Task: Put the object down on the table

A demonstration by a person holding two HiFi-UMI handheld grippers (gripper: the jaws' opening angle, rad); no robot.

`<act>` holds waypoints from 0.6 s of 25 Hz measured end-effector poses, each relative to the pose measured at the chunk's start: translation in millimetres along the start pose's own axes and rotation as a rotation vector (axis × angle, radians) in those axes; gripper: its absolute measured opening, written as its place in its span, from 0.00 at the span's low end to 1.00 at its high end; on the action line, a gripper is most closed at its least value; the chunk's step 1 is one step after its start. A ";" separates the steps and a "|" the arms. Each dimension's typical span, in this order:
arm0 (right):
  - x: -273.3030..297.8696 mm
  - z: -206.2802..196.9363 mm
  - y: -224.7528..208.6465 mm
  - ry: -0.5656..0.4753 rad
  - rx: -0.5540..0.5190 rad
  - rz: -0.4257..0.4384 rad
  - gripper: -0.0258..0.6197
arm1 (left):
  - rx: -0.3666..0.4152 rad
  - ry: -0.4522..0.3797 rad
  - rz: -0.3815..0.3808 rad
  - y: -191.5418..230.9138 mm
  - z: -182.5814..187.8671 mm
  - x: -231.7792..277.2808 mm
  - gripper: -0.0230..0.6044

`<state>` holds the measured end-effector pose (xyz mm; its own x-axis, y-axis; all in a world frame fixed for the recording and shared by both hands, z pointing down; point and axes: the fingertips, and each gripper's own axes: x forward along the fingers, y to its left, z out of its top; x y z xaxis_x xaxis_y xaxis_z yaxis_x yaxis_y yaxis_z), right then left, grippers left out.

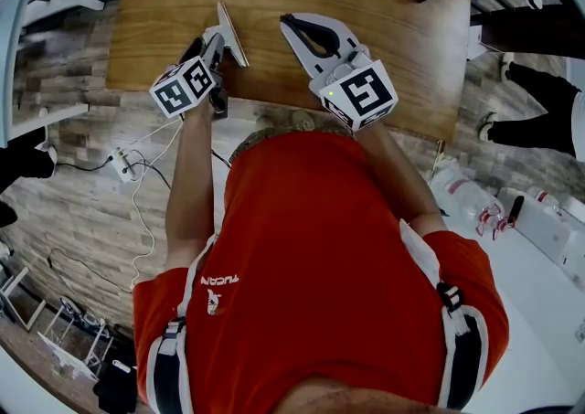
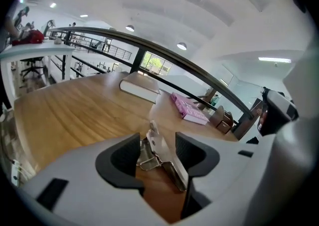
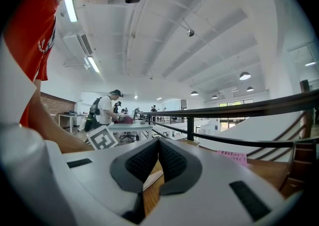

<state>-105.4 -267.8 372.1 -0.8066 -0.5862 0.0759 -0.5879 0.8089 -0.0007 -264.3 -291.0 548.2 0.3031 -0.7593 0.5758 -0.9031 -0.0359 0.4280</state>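
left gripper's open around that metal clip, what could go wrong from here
1. The metal clip lies tilted inside the open left gripper, close to both jaws. A crooked pull-back could snag and drag it.
2. It seems to sit fairly near the front edge of the table, so a backward nudge might push it off.

Overhead; gripper views low (shared table (image 1: 411, 47))

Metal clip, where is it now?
The metal clip lies on the wooden table, between the pads of the open left gripper; in the head view it sits just left of the shut right gripper.
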 end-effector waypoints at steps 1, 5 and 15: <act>-0.5 0.2 -0.1 -0.002 0.001 0.001 0.08 | 0.016 -0.018 0.013 0.7 2.8 -3.6 0.38; -2.8 2.9 1.0 -0.014 0.004 0.008 0.08 | 0.093 -0.138 0.039 -8.0 25.5 -24.6 0.38; -6.6 16.7 8.3 -0.066 0.025 0.046 0.08 | 0.270 -0.479 -0.161 -100.4 83.2 -95.0 0.26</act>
<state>-106.0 -257.9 354.9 -0.8343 -0.5512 0.0091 -0.5512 0.8339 -0.0274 -227.7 -269.4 392.6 0.3281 -0.9381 0.1108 -0.9218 -0.2923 0.2547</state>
